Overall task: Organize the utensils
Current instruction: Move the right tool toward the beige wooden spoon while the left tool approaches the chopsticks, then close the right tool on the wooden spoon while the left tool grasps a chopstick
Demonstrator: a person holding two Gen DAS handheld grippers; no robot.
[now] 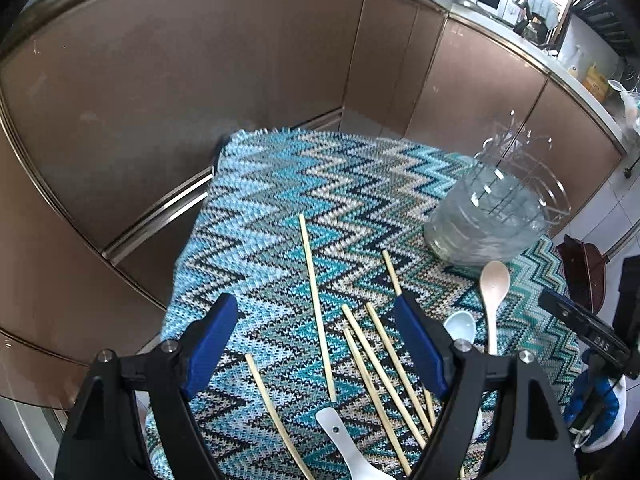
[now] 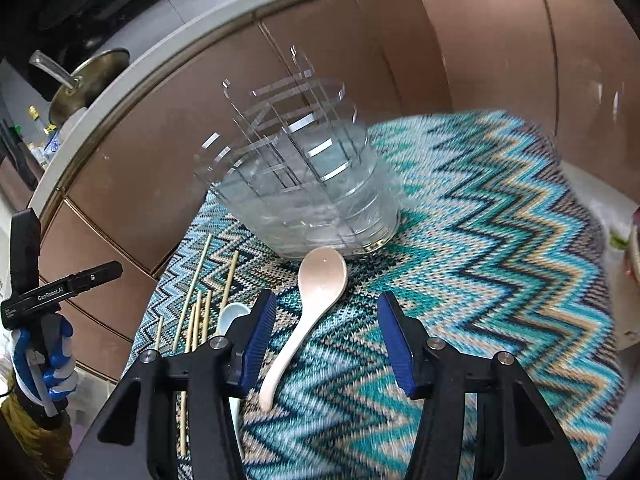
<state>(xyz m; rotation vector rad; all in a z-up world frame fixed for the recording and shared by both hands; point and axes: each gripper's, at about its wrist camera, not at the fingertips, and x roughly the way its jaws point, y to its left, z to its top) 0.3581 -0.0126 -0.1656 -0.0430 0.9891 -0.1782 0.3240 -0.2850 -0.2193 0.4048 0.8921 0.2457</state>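
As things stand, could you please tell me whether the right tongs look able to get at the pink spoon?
Probably yes. The right tongs stand open with the pink spoon lying loose on the cloth between them, its handle toward them. The clear holder sits just beyond its bowl, not in the way.

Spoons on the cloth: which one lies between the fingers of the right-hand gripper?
The pinkish-beige spoon, its bowl beside the clear holder. The pale blue spoon and white spoon lie off among the chopsticks.
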